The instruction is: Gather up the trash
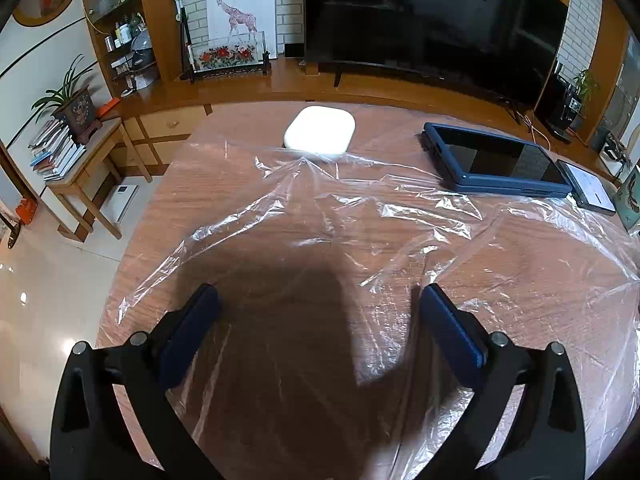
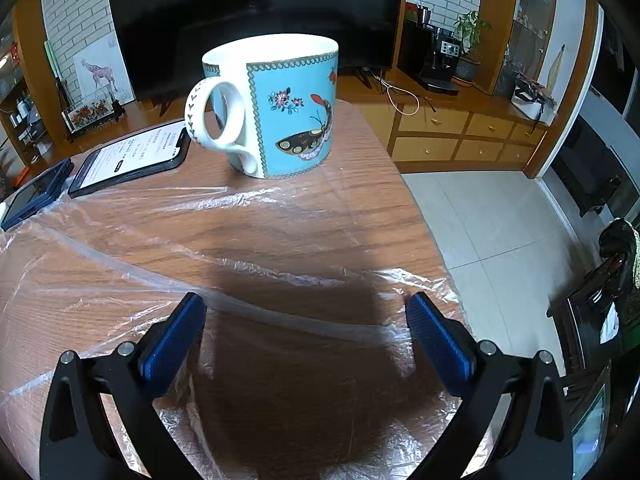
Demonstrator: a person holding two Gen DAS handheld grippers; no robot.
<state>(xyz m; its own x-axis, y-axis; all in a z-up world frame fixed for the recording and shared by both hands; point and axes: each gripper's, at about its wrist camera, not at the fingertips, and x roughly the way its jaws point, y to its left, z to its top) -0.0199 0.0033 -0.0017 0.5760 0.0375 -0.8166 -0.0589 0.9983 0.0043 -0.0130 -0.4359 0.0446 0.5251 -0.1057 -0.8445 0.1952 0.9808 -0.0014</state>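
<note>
Both grippers are hanging low over a wooden table [image 1: 188,184], and a big sheet of clear plastic [image 1: 360,232] is spread out crinkled across most of it. That plastic is the trash here, lying flat on the tabletop and running under both tools.

Left gripper [image 1: 316,304]: fingers wide apart, nothing between them, just the plastic and the tool's own shadow below. Right gripper [image 2: 306,310]: same deal, fingers spread, nothing gripped, with a creased ridge of the plastic [image 2: 256,268] running across between its tips.

From the left view, at the far side of the table there's a white case [image 1: 320,130] sitting at the plastic's far edge, and to its right a tablet [image 1: 496,162] in a blue cover, then a phone [image 1: 590,188] just beside that.

From the right view, a mug [image 2: 280,108] with a blue butterfly print stands upright at the far end, handle facing left, its base at the edge of the plastic. The phone [image 2: 132,160] lies just left of it, screen lit, and the tablet [image 2: 34,196] is further left. A dark TV [image 1: 432,20] stands behind the table.
</note>
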